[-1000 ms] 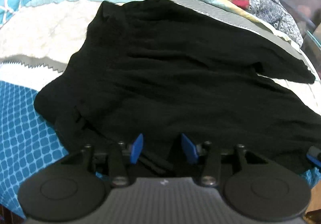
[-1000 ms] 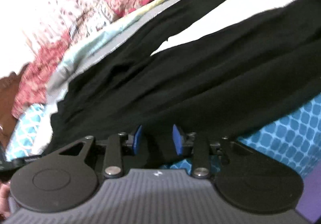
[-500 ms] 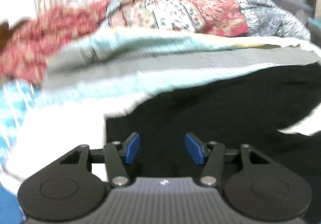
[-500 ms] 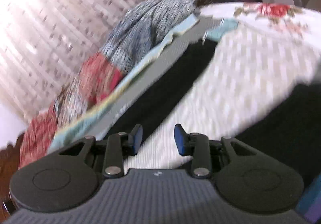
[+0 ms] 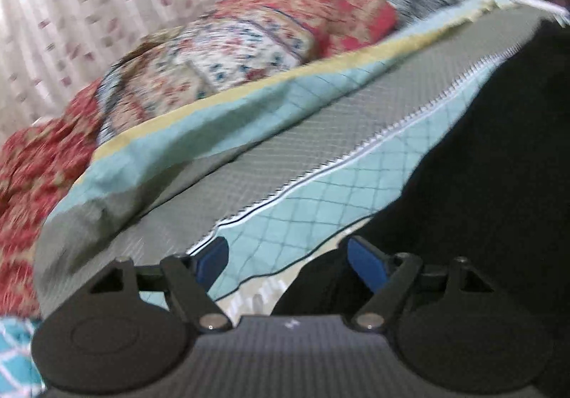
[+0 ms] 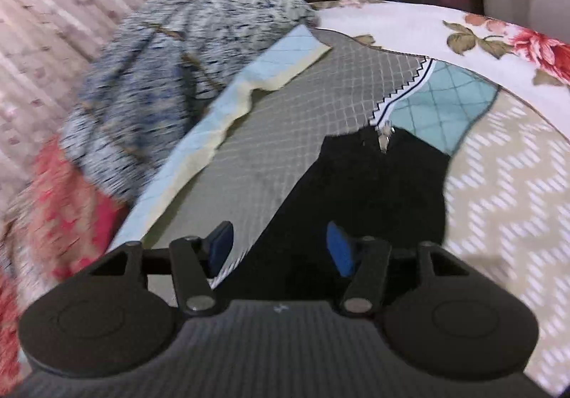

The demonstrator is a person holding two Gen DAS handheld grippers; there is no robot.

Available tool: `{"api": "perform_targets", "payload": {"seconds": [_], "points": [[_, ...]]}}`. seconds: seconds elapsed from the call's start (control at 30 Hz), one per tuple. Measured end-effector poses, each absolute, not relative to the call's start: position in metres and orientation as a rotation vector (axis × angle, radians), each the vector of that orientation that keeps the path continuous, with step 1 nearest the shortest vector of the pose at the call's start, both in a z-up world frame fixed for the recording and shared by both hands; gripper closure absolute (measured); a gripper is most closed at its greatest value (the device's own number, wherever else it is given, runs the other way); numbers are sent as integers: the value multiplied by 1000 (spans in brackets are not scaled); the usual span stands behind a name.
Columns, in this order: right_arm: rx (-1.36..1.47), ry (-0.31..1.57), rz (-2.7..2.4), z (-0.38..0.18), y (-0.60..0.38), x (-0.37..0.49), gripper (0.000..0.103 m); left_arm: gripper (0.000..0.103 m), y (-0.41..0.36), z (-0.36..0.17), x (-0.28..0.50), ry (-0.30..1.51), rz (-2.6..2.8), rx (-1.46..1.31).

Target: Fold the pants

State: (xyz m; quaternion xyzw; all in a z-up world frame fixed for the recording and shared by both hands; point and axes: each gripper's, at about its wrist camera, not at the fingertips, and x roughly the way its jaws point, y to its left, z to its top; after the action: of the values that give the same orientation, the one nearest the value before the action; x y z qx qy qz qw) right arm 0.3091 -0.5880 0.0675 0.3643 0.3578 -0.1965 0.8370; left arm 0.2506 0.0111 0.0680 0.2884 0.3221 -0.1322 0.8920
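The black pants [image 5: 498, 155] lie spread on the bed, over a patchwork bedspread [image 5: 320, 155] of grey, teal and cream panels. In the left wrist view the dark cloth fills the right side of the bed and runs down under the right blue pad. The left tongs [image 5: 288, 260] are opening; their blue pads stand well apart over the teal panel and the edge of the pants, and nothing is pinched between them.

In the right wrist view one pant leg [image 6: 356, 191] stretches away from the camera toward the far corner of the bed, its hem ending near the white zigzag seam [image 6: 402, 91]. The right tongs [image 6: 279, 244] are also opening, pads apart above the leg, the cloth lying between them but not pressed by either pad.

Along the far edge of the bed sit heaped quilts, red floral [image 5: 320, 16] and grey-blue speckled [image 6: 171, 70]. A floral sheet [image 6: 498, 38] covers the far right corner. A patterned curtain [image 5: 89, 6] hangs behind.
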Motion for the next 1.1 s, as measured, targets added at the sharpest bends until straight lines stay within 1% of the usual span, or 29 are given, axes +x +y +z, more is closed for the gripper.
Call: {"api": "perform_targets", "payload": {"seconds": [0.03, 0.07, 0.13, 0.17, 0.23, 0.27, 0.3, 0.33, 0.37, 0.4, 0.43, 0.47, 0.67, 0.73, 0.87, 1.0, 1.1], "points": [[749, 776, -446, 63, -588, 320, 36, 26, 10, 62, 254, 673, -292, 609], [723, 793, -487, 57, -587, 331, 34, 27, 8, 57, 256, 677, -309, 613], [684, 810, -552, 46, -588, 350, 34, 27, 6, 48, 258, 680, -339, 613], [657, 817, -569, 41, -588, 359, 34, 32, 5, 44, 259, 681, -350, 613], [573, 861, -601, 30, -586, 377, 33, 58, 1, 33, 259, 701, -368, 629], [526, 897, -599, 22, -583, 383, 33, 82, -3, 26, 258, 724, -375, 654], [480, 904, -606, 17, -579, 385, 34, 85, -6, 21, 256, 730, -378, 676], [439, 895, -621, 16, -575, 383, 40, 86, -8, 18, 253, 710, -374, 699], [425, 886, -636, 17, -575, 378, 58, 88, -9, 17, 251, 703, -370, 713], [451, 875, -622, 19, -579, 373, 70, 89, -9, 18, 251, 701, -363, 709], [504, 863, -606, 22, -586, 365, 89, 90, -8, 21, 251, 700, -354, 696], [567, 842, -600, 27, -595, 354, 96, 91, -8, 25, 250, 693, -339, 685], [760, 612, -513, 87, -619, 269, 96, 91, -12, 71, 210, 577, -268, 671], [790, 547, -484, 110, -622, 232, 98, 91, -11, 90, 184, 527, -251, 671], [816, 451, -448, 148, -625, 144, 98, 92, -11, 118, 119, 445, -217, 657], [835, 394, -435, 160, -622, 57, 98, 91, -14, 128, 39, 374, -206, 677], [853, 361, -454, 144, -615, -20, 98, 91, -18, 122, -16, 358, -205, 698]]}}
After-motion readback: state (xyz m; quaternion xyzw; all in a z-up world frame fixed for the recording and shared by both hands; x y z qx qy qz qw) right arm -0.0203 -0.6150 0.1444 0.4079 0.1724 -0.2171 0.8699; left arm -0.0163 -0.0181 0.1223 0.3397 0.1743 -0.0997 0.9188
